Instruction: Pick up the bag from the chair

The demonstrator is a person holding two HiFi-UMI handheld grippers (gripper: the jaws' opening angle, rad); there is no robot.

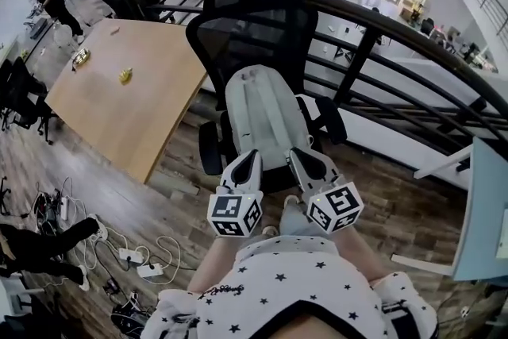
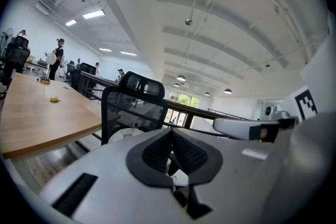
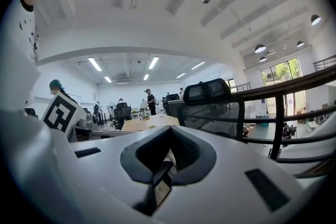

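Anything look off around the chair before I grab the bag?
The bag lies straight on the chair, leaning on its backrest, nothing askew. The only mess is a tangle of cables and power strips sprawled across the floor to the left.

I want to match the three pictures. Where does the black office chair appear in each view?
Head view: the black office chair stands at upper centre, with a grey bag on its seat.
Left gripper view: the chair is left of centre.
Right gripper view: the chair is right of centre.
Shared landmark: the wooden table, left of the chair in every view.
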